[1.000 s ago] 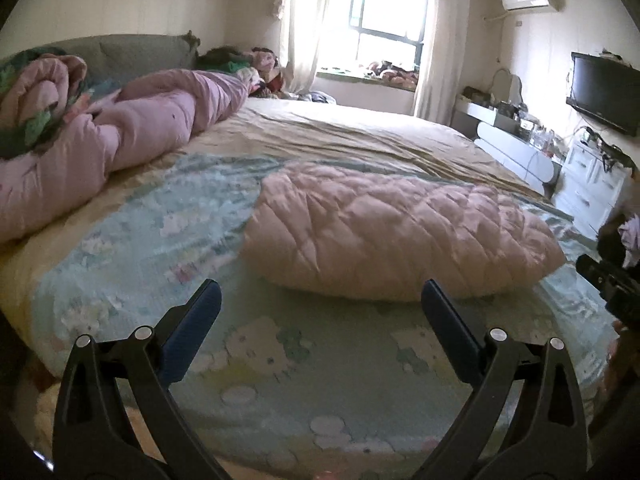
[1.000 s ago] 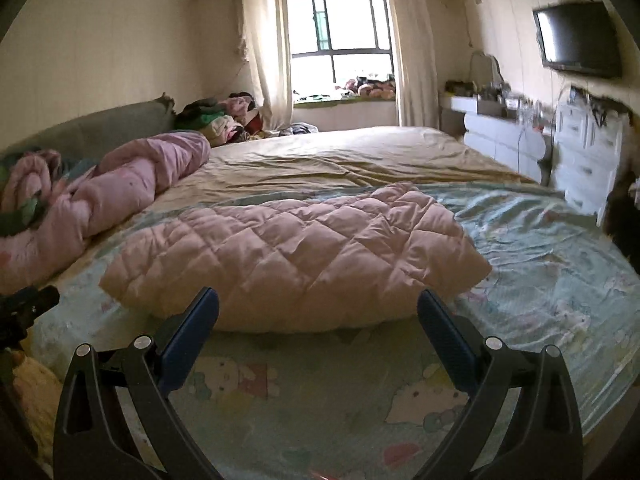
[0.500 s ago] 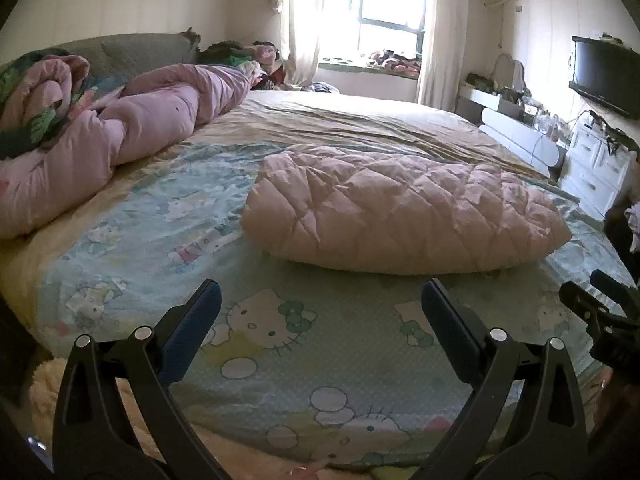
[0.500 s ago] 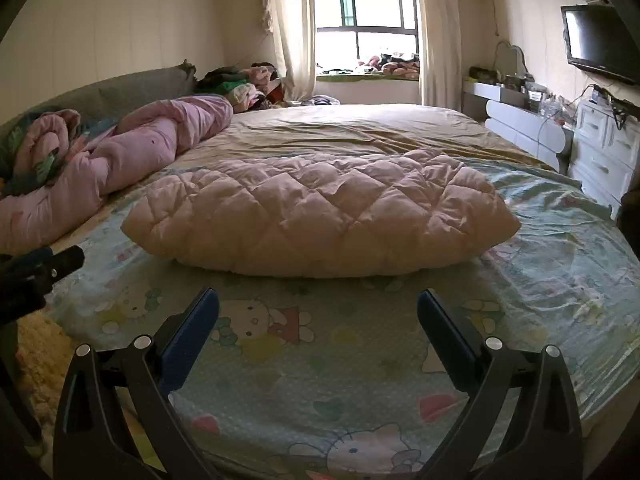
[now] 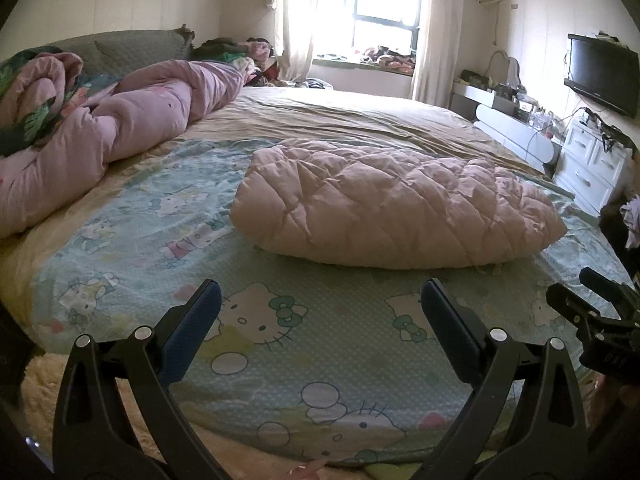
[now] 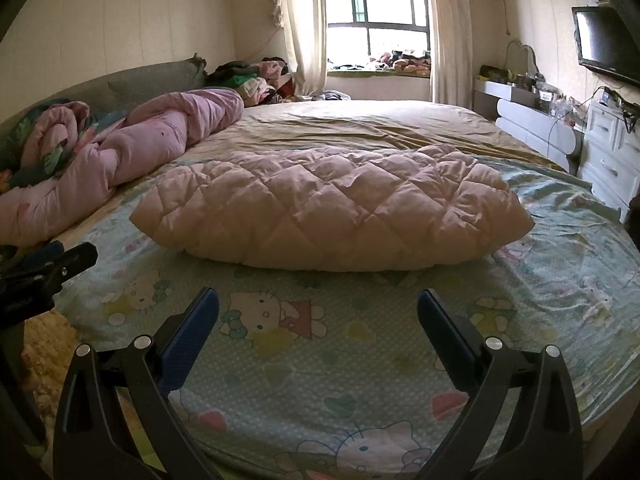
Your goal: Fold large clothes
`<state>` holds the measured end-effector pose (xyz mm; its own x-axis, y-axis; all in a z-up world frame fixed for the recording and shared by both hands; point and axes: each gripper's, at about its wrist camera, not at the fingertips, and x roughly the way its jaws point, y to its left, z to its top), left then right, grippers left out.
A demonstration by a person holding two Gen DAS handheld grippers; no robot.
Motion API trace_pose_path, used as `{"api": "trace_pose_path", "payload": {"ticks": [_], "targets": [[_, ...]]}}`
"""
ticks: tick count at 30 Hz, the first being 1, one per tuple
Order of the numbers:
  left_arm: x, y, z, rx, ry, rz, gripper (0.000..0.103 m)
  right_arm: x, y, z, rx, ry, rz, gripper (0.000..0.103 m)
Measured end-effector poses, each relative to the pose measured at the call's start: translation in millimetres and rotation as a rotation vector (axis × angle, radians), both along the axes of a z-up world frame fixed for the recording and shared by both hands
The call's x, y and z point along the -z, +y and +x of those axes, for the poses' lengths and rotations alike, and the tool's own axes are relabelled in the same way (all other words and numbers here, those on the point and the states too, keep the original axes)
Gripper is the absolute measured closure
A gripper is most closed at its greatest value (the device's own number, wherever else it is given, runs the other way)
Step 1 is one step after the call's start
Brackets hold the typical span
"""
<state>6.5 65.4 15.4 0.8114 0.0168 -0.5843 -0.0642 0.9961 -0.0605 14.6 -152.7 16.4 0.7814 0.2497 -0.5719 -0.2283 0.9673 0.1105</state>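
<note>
A pink quilted padded garment [image 5: 392, 204] lies folded into a thick bundle on the Hello Kitty sheet [image 5: 280, 320] of a round bed; it also shows in the right wrist view [image 6: 332, 208]. My left gripper [image 5: 320, 304] is open and empty, hovering over the sheet near the bed's front edge, well short of the garment. My right gripper [image 6: 318, 306] is open and empty, also back from the garment. The right gripper shows at the right edge of the left wrist view [image 5: 600, 320]; the left one shows at the left edge of the right wrist view [image 6: 44, 272].
A rolled pink duvet [image 5: 120, 140] lies along the bed's left side by a grey headboard [image 6: 152, 80]. White drawers [image 5: 592, 164] and a wall TV [image 5: 604, 72] stand at right. A clothes pile [image 6: 256, 80] sits by the window. A beige rug [image 5: 44, 392] lies below the bed.
Both grippers have pulled back and lowered away from the garment; more of the sheet's front edge and the rug show. Both jaws stay open. The garment has not moved.
</note>
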Motion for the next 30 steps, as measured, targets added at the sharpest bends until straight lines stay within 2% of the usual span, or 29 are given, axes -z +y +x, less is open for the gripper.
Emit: {"api": "trace_pose_path", "payload": {"ticks": [30], "targets": [[0.5, 0.5, -0.1, -0.001, -0.002, 0.0, 0.009, -2.2, 3.6, -3.8, -0.022, -0.001, 0.005, 0.004]]}}
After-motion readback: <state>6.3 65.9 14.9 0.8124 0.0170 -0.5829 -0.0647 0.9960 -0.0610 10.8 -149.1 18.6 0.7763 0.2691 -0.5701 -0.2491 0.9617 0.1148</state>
